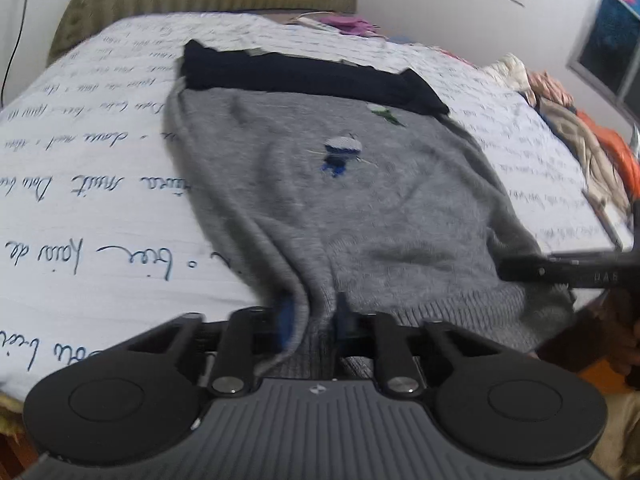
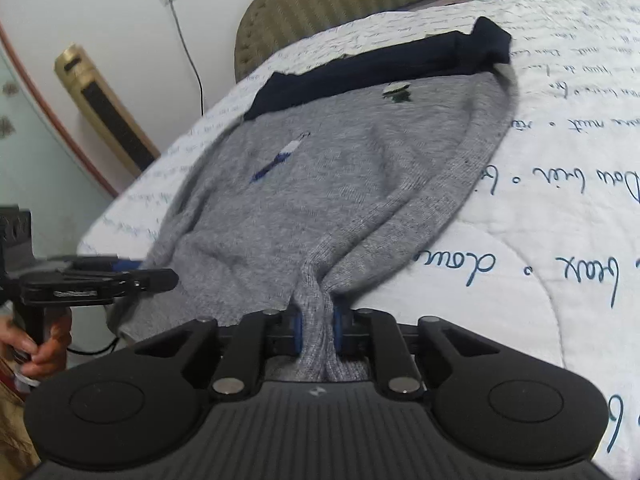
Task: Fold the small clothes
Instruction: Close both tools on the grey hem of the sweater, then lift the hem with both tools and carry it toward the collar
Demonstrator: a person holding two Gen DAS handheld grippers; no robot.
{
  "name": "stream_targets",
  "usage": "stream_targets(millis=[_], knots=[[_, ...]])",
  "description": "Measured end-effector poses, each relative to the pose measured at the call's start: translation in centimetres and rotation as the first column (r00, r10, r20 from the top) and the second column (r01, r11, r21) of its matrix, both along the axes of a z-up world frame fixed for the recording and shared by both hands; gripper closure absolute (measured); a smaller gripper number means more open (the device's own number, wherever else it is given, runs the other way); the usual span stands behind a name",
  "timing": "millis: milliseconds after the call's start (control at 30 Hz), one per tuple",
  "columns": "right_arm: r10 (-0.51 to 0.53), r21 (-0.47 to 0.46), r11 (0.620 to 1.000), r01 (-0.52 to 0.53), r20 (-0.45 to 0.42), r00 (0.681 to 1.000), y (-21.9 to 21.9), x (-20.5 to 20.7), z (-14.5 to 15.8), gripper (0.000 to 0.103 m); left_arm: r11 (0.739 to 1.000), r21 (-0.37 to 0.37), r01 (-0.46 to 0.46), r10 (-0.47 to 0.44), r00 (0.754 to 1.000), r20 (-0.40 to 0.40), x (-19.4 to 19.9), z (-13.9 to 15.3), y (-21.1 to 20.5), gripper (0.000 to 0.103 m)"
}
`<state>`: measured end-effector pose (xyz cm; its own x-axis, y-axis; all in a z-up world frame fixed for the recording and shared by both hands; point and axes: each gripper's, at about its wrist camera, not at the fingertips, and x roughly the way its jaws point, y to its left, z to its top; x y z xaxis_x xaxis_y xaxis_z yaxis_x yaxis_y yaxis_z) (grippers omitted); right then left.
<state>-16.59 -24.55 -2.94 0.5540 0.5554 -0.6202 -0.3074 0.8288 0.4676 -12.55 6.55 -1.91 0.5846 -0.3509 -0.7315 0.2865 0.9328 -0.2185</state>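
A small grey knit sweater (image 1: 340, 200) with a dark navy band (image 1: 304, 76) at its far end lies on the bed; it also shows in the right wrist view (image 2: 320, 184). My left gripper (image 1: 312, 320) is shut on the near hem of the sweater, which bunches between the blue pads. My right gripper (image 2: 316, 328) is shut on another part of the near hem, with cloth gathered between its pads. The right gripper shows from the side in the left wrist view (image 1: 560, 272), and the left one shows in the right wrist view (image 2: 100, 280).
The white bedspread (image 1: 100, 200) with blue handwriting covers the bed. An olive padded headboard (image 2: 360, 4) stands at the far end. A pile of clothes (image 1: 580, 132) lies on the right side of the bed. A gold heater (image 2: 104, 108) stands by the wall.
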Motion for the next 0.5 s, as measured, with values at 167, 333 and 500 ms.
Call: stream_targets(millis=[167, 333, 500], knots=[[0.006, 0.077, 0.997, -0.010, 0.044, 0.999, -0.6, 1.6, 2.1, 0.090, 1.000, -0.030, 0.001, 0.001, 0.999, 0.055, 1.1, 2.6, -0.3, 0.091], [-0.048, 0.028, 0.999, 0.044, 0.120, 0.992, -0.7, 5.3, 4.2, 0.090, 1.000, 0.014, -0.012, 0.010, 0.989, 0.150, 4.0, 4.3, -1.9, 0.090], [-0.099, -0.070, 0.992, 0.101, 0.034, 0.994, -0.5, 8.9, 1.6, 0.089, 0.999, -0.022, -0.035, 0.035, 0.999, 0.017, 8.1, 0.6, -1.7, 0.077]])
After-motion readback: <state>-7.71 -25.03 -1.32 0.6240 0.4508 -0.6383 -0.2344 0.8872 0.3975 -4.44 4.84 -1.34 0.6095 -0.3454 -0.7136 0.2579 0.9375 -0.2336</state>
